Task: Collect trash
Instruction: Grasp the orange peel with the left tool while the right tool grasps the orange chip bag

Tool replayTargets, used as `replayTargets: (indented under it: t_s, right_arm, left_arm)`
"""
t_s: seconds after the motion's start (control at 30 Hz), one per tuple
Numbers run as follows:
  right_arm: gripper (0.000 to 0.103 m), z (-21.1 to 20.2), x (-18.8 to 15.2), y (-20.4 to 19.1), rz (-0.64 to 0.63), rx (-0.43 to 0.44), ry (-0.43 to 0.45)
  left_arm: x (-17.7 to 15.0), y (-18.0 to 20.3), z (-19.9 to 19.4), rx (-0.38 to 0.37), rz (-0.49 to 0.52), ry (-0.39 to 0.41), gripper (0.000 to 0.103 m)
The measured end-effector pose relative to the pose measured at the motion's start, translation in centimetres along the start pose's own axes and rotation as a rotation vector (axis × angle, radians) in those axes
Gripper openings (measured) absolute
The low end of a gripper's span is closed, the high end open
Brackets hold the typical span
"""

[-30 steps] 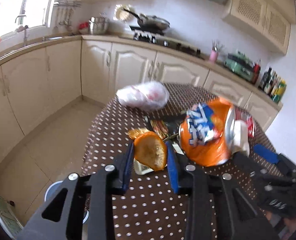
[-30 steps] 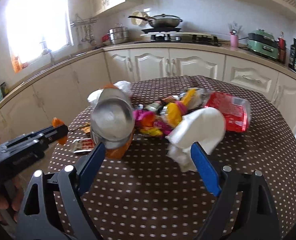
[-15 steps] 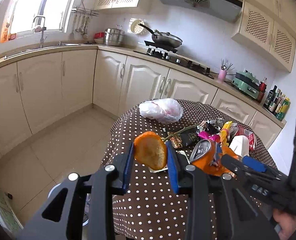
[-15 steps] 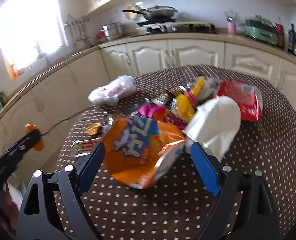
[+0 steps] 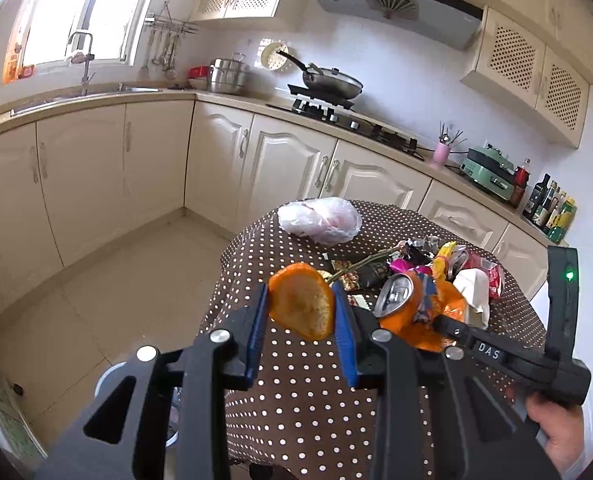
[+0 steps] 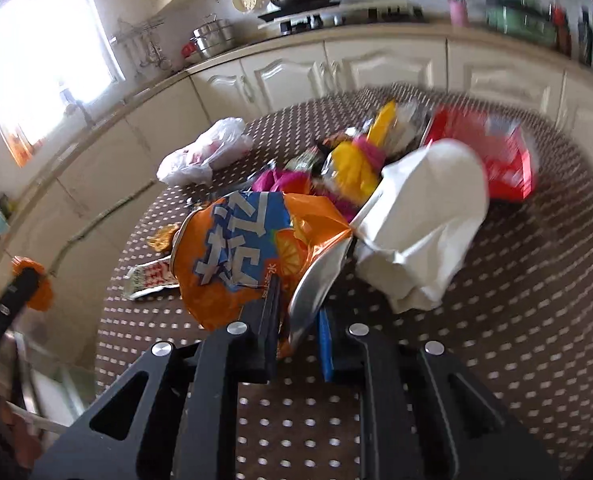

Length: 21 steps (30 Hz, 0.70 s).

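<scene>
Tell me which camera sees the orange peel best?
The left wrist view. The orange peel sits large and sharp there, pinched in the left tool. In the right wrist view the peel is only a small blurry orange bit at the left edge, partly behind that same tool.

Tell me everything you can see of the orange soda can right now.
The orange soda can is crushed thin metal, orange with a blue panel, white lettering and an orange-slice picture. Its silver end shows in the left wrist view. The right hand-held gripper has just been closing and now pinches its flattened silver edge. It looks lifted and tilted above the dotted tablecloth, beside crumpled white paper; contact with that is unclear.
</scene>
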State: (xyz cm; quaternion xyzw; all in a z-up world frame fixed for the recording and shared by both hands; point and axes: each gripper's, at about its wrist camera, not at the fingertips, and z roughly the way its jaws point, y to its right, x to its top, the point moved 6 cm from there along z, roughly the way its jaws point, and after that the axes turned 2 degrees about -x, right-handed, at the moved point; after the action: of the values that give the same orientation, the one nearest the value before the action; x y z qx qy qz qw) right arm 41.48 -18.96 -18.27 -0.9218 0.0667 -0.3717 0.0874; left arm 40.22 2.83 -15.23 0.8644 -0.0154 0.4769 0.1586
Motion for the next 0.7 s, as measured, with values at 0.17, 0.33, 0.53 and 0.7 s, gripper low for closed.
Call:
replayTargets:
  t_s: [0.17, 0.33, 0.53, 0.7]
  right_arm:
    - [0.012, -2.1, -0.4, -1.2, -0.064, -0.024, 0.07]
    - [0.011, -4.3, -0.1, -2.0, -0.104, -0.049, 0.152]
    - [0.011, -6.3, 0.4, -5.2, -0.177, -0.018, 0.217]
    - [0.011, -6.9, 0.3, -9.5, -0.239, 0.066, 0.224]
  left_arm:
    - [0.3, 0.2, -1.5, 0.005, 0.003, 0.022, 0.03]
    - [0.4, -0.1, -3.3, 0.015, 0.006, 0.043, 0.03]
    - [0.6, -2.1, -5.5, 0.05, -0.024, 0.071, 0.03]
    - [0.9, -5.1, -7.9, 0.098, -0.056, 0.106, 0.03]
